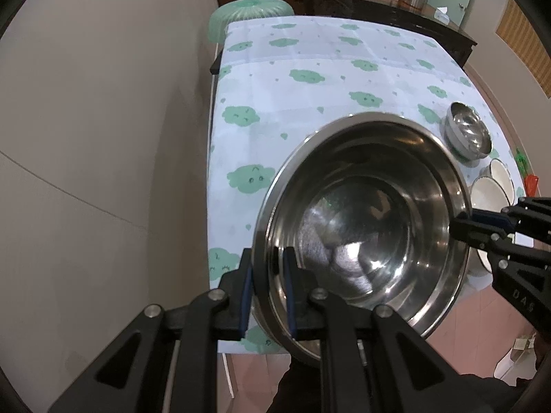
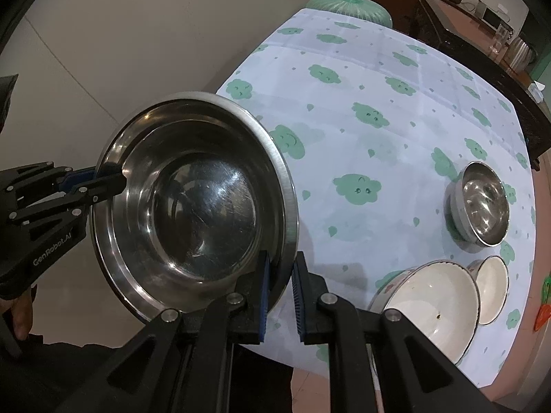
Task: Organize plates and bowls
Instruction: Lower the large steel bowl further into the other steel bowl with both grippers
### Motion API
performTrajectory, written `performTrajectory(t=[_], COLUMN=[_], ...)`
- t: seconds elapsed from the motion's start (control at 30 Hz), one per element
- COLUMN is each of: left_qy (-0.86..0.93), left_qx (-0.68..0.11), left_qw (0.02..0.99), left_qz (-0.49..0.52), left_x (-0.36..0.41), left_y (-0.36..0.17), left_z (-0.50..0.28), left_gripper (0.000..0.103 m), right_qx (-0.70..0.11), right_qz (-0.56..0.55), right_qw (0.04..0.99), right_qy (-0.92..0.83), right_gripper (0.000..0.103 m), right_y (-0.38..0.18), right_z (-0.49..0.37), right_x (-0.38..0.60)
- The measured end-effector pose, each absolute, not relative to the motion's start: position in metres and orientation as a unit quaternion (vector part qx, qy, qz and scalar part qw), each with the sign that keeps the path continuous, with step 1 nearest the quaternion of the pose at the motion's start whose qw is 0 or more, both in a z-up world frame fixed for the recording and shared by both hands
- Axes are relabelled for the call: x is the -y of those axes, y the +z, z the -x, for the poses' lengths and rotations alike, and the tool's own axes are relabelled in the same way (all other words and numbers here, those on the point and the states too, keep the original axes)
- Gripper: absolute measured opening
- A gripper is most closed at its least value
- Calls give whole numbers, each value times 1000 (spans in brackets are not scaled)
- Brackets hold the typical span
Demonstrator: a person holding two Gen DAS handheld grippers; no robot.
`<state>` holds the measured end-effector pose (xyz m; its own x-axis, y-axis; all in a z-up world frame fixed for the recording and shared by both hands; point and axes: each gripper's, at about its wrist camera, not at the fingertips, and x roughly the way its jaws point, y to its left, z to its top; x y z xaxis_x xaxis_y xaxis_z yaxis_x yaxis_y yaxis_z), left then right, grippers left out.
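Your left hand-held gripper pinches the near-left rim of the large steel bowl, one blue-padded finger outside the wall and one inside. The bowl is round and deep, with a broad flat lip and a polished inside that mirrors the room in smeared highlights and shows fine scratches. It hangs tilted in the air over the desk's near edge, held between both tools and resting on nothing. Your right hand-held gripper clamps the opposite rim the same way, its ribbed blue pads closed on the thin metal wall.

The desk wears a pale cloth printed with green smiling clouds and creased in straight fold lines. Further right on it stands a small steel bowl, shiny inside with a duller grey outer shell. Near the desk's right front edge sit a wide white enamel bowl with a dark rim line and, just beside it, a smaller white bowl of the same glossy finish.
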<state>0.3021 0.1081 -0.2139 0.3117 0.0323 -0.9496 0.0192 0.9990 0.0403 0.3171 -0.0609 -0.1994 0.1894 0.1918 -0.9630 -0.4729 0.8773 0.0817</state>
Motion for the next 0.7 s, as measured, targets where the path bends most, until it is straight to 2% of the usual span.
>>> performTrajectory(t=[0.7], left_qy=[-2], left_qx=[-620], left_qw=[784], left_qz=[-32], left_x=[-108], left_y=[-250], left_z=[-299], left_gripper=[13], right_qx=[-630], right_qz=[118], right_qw=[736], right_qy=[217], right_gripper=[14], right_y=[-228], right_z=[-311], right_x=[53])
